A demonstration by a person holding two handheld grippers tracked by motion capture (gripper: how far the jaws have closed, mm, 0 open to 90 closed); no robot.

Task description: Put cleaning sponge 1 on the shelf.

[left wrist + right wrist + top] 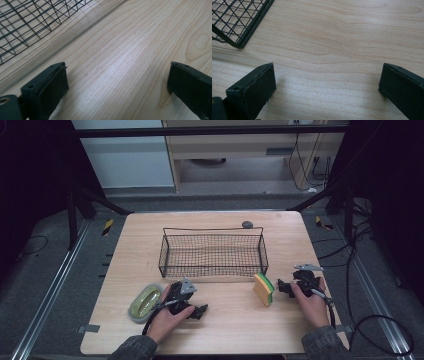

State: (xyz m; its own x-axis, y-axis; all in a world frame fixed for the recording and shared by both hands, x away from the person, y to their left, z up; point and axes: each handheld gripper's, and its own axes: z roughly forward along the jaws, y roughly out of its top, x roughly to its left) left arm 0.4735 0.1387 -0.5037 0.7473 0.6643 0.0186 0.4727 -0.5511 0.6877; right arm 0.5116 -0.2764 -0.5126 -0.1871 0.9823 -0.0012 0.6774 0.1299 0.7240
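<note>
Resting wide and empty: left gripper (199, 311) beside tape roll (144, 302), right gripper (284, 287) beside sponge (263, 289); wire basket (213, 268) beyond unfilled.

A pale wood bench (220, 330) stands on grey carpet (45, 285). Behind it are a light cabinet (230, 145) and a white panel (125, 155). Dark drapes flank both sides; cables (370, 320) trail at right.

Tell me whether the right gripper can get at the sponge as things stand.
Probably yes. The right gripper lies on the table beside the yellow-green sponge, its fingers wide apart and empty, with bare wood between them. Nothing blocks the way; the wire basket stands behind.
</note>
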